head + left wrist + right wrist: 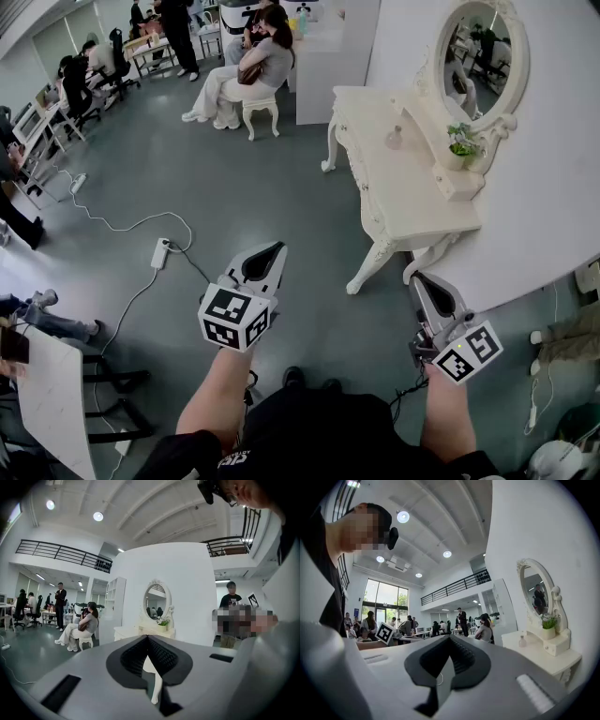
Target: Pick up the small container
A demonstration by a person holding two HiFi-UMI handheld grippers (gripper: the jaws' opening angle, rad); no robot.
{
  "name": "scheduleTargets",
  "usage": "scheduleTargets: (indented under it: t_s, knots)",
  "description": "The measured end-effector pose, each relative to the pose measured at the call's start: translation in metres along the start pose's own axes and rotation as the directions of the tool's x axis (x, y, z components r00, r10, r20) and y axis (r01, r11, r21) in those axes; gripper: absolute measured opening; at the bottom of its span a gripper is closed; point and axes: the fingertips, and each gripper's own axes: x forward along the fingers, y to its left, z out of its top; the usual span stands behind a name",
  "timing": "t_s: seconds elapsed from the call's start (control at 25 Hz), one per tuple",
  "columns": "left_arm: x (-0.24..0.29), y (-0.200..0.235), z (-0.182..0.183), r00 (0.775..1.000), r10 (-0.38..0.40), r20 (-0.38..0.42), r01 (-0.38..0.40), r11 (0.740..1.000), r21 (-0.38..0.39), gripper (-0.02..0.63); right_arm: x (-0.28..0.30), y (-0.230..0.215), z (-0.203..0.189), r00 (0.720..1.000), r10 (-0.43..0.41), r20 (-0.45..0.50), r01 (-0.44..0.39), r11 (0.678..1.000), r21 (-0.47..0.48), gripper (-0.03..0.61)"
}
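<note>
The small container (394, 139) is a pale pink bottle standing on the white dressing table (412, 202), near the oval mirror (483, 56). In the right gripper view the small container (522, 641) shows at the right, on the table top, well ahead of the jaws. My left gripper (274, 249) hangs over the grey floor left of the table, its jaws shut and empty. My right gripper (418, 279) is held just off the table's near end, also shut with nothing in it. Both grippers are far short of the bottle.
A small potted plant (461, 145) stands on a raised shelf under the mirror. A person sits on a white stool (261, 108) beyond the table. A power strip (160, 253) with cables lies on the floor at the left. A white desk (52, 403) is at the lower left.
</note>
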Motion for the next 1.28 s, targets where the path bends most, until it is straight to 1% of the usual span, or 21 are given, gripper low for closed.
scheduleTargets:
  t_s: [0.16,0.28,0.36,0.48,0.56,0.64,0.76,1.04,1.28]
  knots:
    - [-0.003,-0.027,0.001,1.0,-0.012,-0.014,0.012,0.999,0.03,0.005,-0.021,-0.002,-0.002,0.999,-0.014,-0.03,0.014,1.0,-0.019,0.009]
    - [-0.004,-0.045,0.001,1.0,-0.01,-0.017,0.01,0.999,0.038,0.005,-0.036,-0.012,-0.005,0.999,-0.024,-0.036,0.023,1.0,-0.009,0.009]
    - [-0.001,-0.057,0.0,1.0,-0.014,-0.015,0.015,1.0,0.024,0.005,-0.046,-0.02,-0.004,0.999,-0.028,-0.029,0.028,1.0,-0.004,0.009]
    - [0.004,-0.075,0.001,1.0,-0.027,-0.009,0.027,0.999,-0.02,0.005,-0.059,-0.032,-0.003,0.998,-0.055,-0.032,0.055,0.998,-0.025,0.009]
    - [0.005,-0.086,0.002,1.0,-0.03,-0.008,0.03,0.999,-0.025,0.005,-0.067,-0.038,-0.003,0.997,-0.07,-0.039,0.069,0.997,-0.031,0.009]
    - [0.007,-0.098,0.004,0.999,-0.031,-0.012,0.031,0.999,-0.01,0.005,-0.074,-0.041,-0.005,0.997,-0.066,-0.042,0.065,0.998,-0.018,0.009]
    - [0.008,-0.113,0.004,0.999,-0.03,-0.019,0.03,0.999,0.011,0.005,-0.084,-0.042,-0.009,0.998,-0.034,-0.045,0.034,0.999,0.012,0.011]
    - [0.002,-0.12,-0.002,1.0,0.005,-0.02,-0.004,1.0,0.007,0.005,-0.093,-0.038,-0.019,0.997,0.025,-0.074,-0.021,0.998,0.054,0.011]
    - [0.015,-0.112,-0.004,1.0,0.002,-0.012,-0.002,1.0,-0.01,0.005,-0.083,-0.053,-0.018,0.995,0.025,-0.092,-0.021,0.999,0.047,0.011]
